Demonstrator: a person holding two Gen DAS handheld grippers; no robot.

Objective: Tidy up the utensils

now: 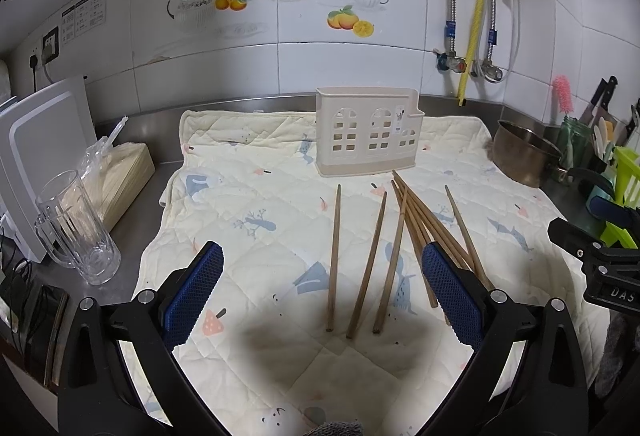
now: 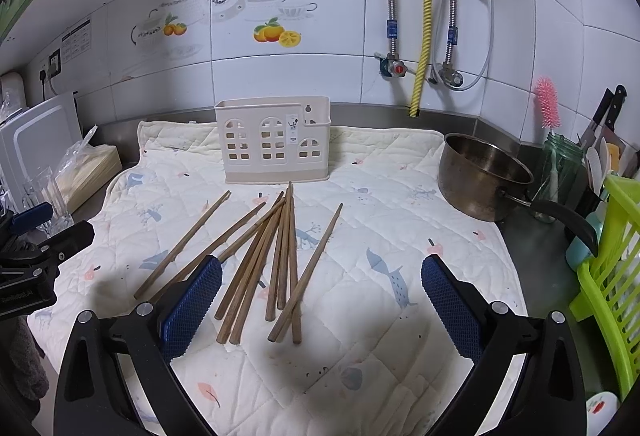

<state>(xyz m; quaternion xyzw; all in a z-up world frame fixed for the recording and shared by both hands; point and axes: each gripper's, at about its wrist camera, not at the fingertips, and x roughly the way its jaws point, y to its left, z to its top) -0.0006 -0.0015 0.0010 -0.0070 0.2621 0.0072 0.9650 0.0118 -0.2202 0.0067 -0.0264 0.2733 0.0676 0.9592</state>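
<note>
Plainly, nothing is picked up yet.
Left gripper [image 1: 322, 290]: jaws spread wide and empty, hovering above the quilt [image 1: 248, 196] on the table.
Right gripper [image 2: 322, 296]: jaws likewise wide and empty; the left gripper's black body shows at its far left.
Chopsticks [image 2: 256, 260]: a loose fan of brown sticks flat on the quilt. In the right view most lie between the jaws toward the left finger, tips pointing away; one stick's butt passes behind that finger. In the left view three single sticks [image 1: 366, 268] lie apart between the jaws, the crossed bundle runs under the right finger.
Holder [image 1: 368, 132]: upright beyond the jaws, straight past the stick tips, its open top facing up; it looks empty, though its inside is hardly seen.
Step in hand, as judged: choosing a first stick to lift.
Doing it well: take a separated stick, not the crossed pile; set the jaws square across its length near the middle, press down to the quilt before closing, then tip it upright over the holder.
Risk: a thin stick may roll or pivot in the pads.
Pot [image 2: 484, 176]: well right of the jaws, out of the path.
</note>
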